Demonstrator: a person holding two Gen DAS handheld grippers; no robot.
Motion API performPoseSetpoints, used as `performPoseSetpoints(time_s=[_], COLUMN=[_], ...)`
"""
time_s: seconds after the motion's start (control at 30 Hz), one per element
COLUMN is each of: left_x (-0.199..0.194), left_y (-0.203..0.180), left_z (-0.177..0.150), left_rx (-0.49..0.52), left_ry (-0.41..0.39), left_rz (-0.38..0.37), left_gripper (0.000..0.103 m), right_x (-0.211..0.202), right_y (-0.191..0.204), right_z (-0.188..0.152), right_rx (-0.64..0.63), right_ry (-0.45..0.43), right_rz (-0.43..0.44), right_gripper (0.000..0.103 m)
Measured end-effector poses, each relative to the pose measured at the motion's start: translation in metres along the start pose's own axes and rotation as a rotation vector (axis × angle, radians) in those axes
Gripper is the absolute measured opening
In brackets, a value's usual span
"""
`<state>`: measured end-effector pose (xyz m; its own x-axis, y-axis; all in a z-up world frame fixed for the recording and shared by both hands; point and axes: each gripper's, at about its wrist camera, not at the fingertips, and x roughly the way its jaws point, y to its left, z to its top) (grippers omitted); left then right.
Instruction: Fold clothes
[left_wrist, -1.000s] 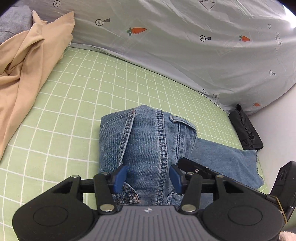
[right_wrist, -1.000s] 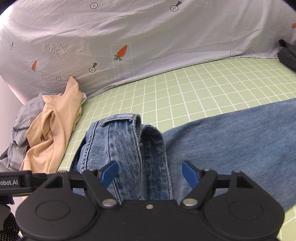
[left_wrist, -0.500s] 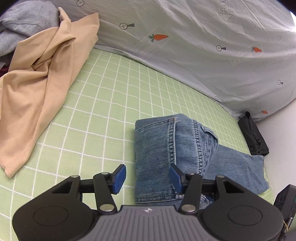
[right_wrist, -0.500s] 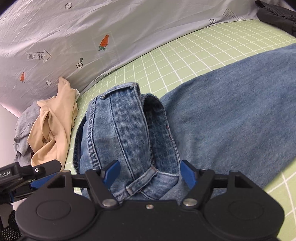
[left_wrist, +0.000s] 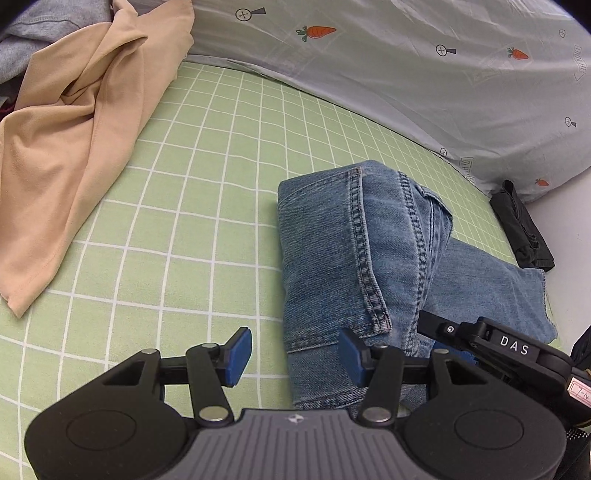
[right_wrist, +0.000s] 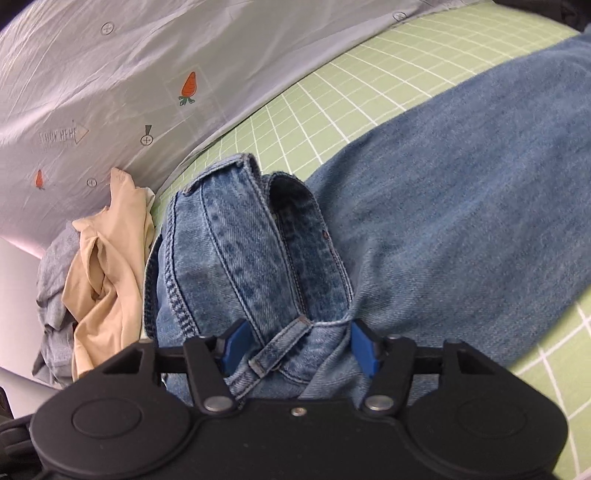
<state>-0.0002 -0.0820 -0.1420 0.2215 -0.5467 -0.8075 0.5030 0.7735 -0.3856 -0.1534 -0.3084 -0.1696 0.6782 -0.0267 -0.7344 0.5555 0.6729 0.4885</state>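
Blue jeans (left_wrist: 351, 258) lie folded on the green checked sheet (left_wrist: 184, 221), with one leg (right_wrist: 461, 203) stretched out to the right. My left gripper (left_wrist: 294, 354) is open at the near left corner of the fold; its right pad is over the denim and its left pad over the sheet. My right gripper (right_wrist: 298, 347) is open, with the doubled waistband (right_wrist: 280, 332) and a belt loop between its blue pads. In the left wrist view, the right tool's black body marked DAS (left_wrist: 513, 349) sits low on the jeans at right.
A beige garment (left_wrist: 74, 129) and a grey one (left_wrist: 33, 40) are heaped at the left. A dark folded garment (left_wrist: 521, 229) lies at the far right edge. A pale carrot-print duvet (left_wrist: 406, 74) is bunched along the back of the bed.
My left gripper has slid left, from over the middle of the jeans to their left corner. My right gripper has moved in low, so the waistband now lies between its fingers.
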Motion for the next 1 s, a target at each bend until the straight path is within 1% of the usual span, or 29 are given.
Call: performPoseSetpoints(time_s=[0.13, 0.2, 0.27, 0.3, 0.47, 0.53, 0.57, 0.73, 1.0], left_x=[-0.001, -0.002, -0.002, -0.002, -0.002, -0.001, -0.001, 0.005, 0.007], left_y=[-0.003, -0.004, -0.003, -0.004, -0.009, -0.009, -0.009, -0.007, -0.012], left_z=[-0.005, -0.006, -0.007, -0.007, -0.008, -0.008, -0.007, -0.004, -0.004], left_rx=[0.003, -0.003, -0.01, -0.014, -0.014, -0.017, -0.019, -0.043, -0.043], left_ry=[0.005, 0.005, 0.004, 0.005, 0.007, 0.009, 0.009, 0.016, 0.022], left_rz=[0.019, 0.027, 0.033, 0.037, 0.051, 0.053, 0.054, 0.051, 0.081], left_gripper=[0.054, 0.054, 0.054, 0.054, 0.054, 0.054, 0.054, 0.054, 0.056], right_x=[-0.006, -0.008, -0.008, -0.008, 0.005, 0.006, 0.006, 0.006, 0.007], right_y=[0.013, 0.02, 0.026, 0.024, 0.006, -0.002, -0.003, -0.007, -0.012], right_z=[-0.006, -0.006, -0.005, -0.003, 0.005, 0.006, 0.007, 0.014, 0.025], right_rx=[-0.112, -0.185, -0.251, -0.263, -0.195, -0.176, -0.17, -0.138, -0.09], right_ry=[-0.037, -0.064, -0.081, -0.075, -0.013, 0.004, 0.005, 0.0, -0.01], right_rz=[-0.065, -0.099, -0.107, -0.092, -0.014, 0.027, 0.041, 0.103, 0.199], right_gripper=[0.059, 0.056, 0.056, 0.056, 0.054, 0.05, 0.049, 0.049, 0.049])
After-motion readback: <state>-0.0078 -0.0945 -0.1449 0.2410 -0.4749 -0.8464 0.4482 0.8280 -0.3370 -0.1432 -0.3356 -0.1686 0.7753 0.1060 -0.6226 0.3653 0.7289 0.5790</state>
